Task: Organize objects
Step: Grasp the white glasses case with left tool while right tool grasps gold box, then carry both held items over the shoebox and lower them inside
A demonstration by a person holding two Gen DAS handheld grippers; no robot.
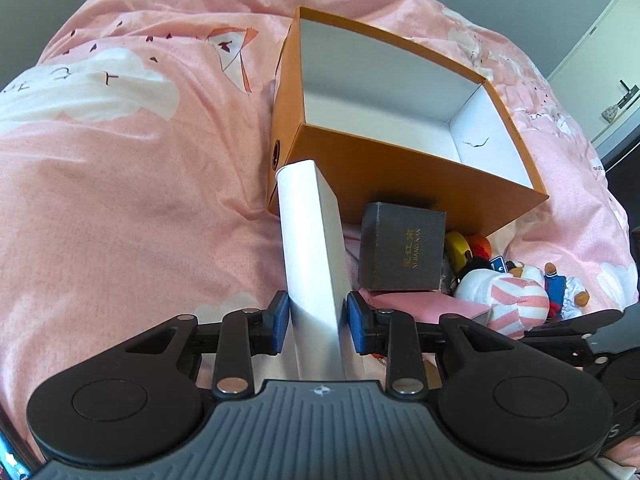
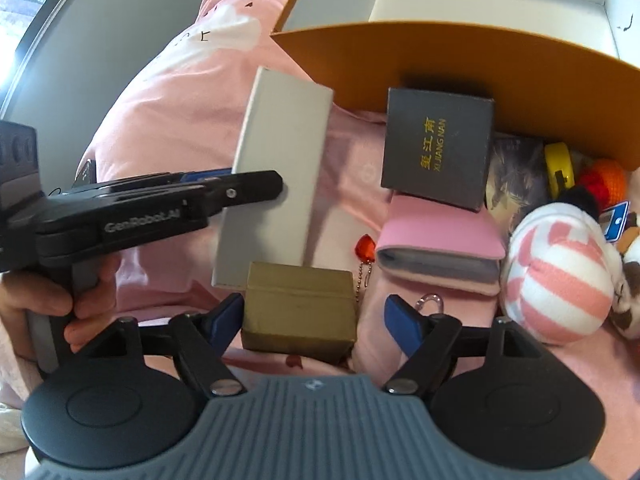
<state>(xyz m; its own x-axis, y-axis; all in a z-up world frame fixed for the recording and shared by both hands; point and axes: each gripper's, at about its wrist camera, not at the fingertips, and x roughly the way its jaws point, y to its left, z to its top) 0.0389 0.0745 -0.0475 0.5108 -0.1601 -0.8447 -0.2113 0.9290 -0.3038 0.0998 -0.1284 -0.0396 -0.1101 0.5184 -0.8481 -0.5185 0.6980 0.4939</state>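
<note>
Nearest the right wrist camera, the right gripper (image 2: 314,316) stands released around a gold box (image 2: 299,312) on the pink bed (image 1: 120,168). Beyond, an orange box (image 1: 400,164) sits open. Left gripper (image 1: 314,322) grasps 1 white box (image 1: 312,248), raised.

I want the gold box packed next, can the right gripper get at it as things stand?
Probably yes: the right gripper is open with the gold box already between its fingers, nothing lying on top.
</note>
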